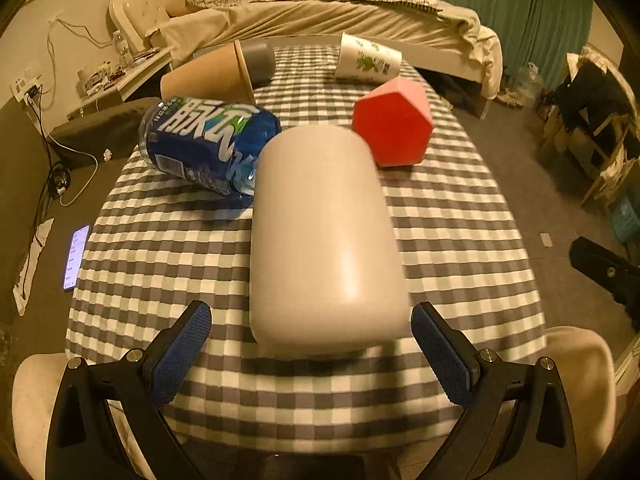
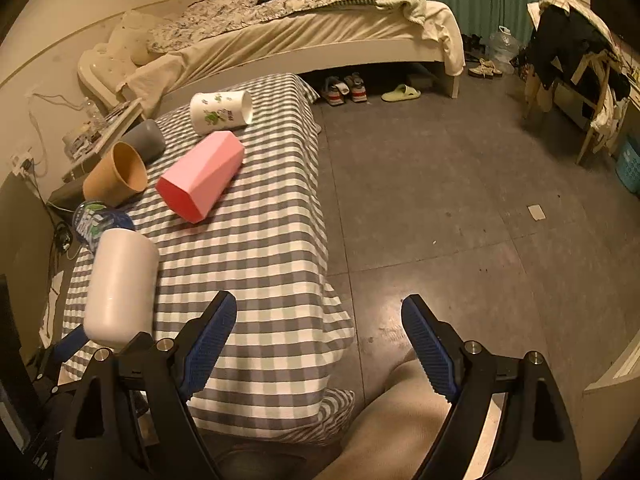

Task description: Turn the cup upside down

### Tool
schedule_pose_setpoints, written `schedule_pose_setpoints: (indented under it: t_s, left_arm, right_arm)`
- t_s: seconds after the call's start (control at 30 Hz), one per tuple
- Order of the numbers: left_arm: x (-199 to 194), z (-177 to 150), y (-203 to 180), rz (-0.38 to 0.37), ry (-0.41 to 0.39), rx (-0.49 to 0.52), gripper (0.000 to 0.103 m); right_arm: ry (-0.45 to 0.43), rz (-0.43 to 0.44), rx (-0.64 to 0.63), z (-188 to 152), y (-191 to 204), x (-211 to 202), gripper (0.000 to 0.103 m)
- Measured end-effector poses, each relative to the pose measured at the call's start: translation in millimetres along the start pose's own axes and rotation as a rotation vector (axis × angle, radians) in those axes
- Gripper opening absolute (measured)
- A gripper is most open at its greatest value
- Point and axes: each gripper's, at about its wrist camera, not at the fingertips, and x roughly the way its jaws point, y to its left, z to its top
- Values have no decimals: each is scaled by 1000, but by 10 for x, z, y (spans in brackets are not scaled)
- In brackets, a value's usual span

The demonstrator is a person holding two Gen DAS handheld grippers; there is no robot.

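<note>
A plain white cup [image 1: 320, 240] stands on the checked table [image 1: 168, 256] with its closed, rounded end up; it also shows in the right wrist view [image 2: 120, 284]. My left gripper [image 1: 311, 344] is open, its blue fingers [image 1: 184, 352] on either side of the cup's lower part without touching it. My right gripper [image 2: 318, 344] is open and empty, off the table's right edge above the floor. A pink faceted cup [image 1: 394, 124], a white printed cup [image 1: 368, 60], a brown paper cup [image 1: 208, 76] and a grey cup [image 1: 260, 60] lie on their sides farther back.
A blue-labelled bottle [image 1: 204, 144] lies on its side just left of the white cup. A phone [image 1: 75, 256] lies off the table's left edge. A bed [image 2: 300, 28] stands behind the table. Bare floor [image 2: 460, 200] lies to the right, with shoes [image 2: 344, 88] and a chair [image 2: 580, 68].
</note>
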Motion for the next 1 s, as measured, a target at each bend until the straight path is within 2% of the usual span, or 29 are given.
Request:
schedule_pose_setpoints:
  t_s: [0.07,0.13,0.27,0.33,0.77,1.0]
  left_arm:
    - [37,-3,36,-10,8,-13,101]
    - [59,-10,65,-27,15,-22,95]
    - [0,-13,0,-71,7,29,72]
    - [-58,-18,-31,-64,-5,67,72]
    - [-516,56,105,-69,-102,112,72]
    - [-498,117,207,-90,-89,78,72]
  right_arm:
    - [15,-2,12,-2,-28,54,85]
    - [24,-2,18,-4,-45,86,85]
    - [36,-4,23,-14,-51,125,85]
    - [42,-5,25,-22,-50,136,85]
    - [41,11,0,-54,104,78,85]
    - [40,29,-26,-66,243,66,85]
